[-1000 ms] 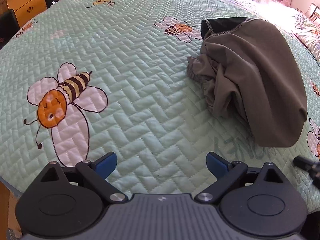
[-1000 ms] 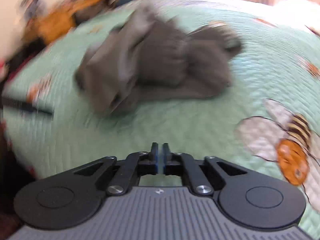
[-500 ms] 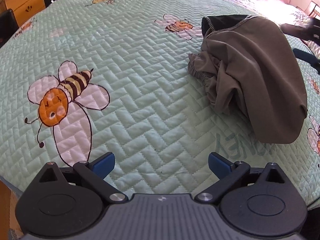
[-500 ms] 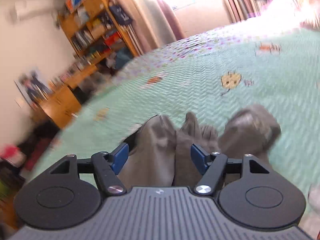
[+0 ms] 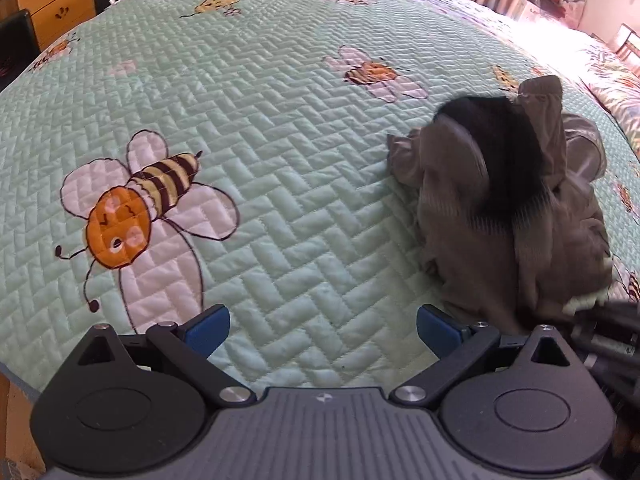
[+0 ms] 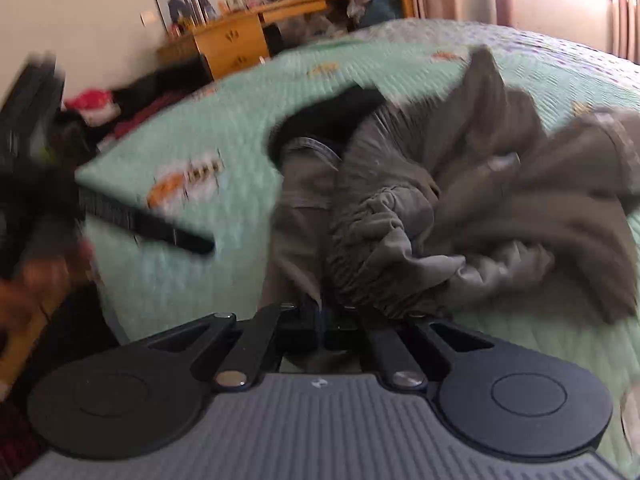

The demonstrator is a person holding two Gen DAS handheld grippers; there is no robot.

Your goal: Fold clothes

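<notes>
Right tongs [image 6: 320, 320] clamped on grey garment [image 6: 460, 208]; left tongs [image 5: 322, 330] spread, empty.

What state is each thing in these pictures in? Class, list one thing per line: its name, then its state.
Grey garment: crumpled in a heap, unfolded, one edge pinched by the right claw.
Left claw: open, empty, hovering over bare quilt.
Right claw: just closed, shut on the garment's edge.
Bee-print quilt: spread flat over the bed.
Wooden drawers: shut.
</notes>
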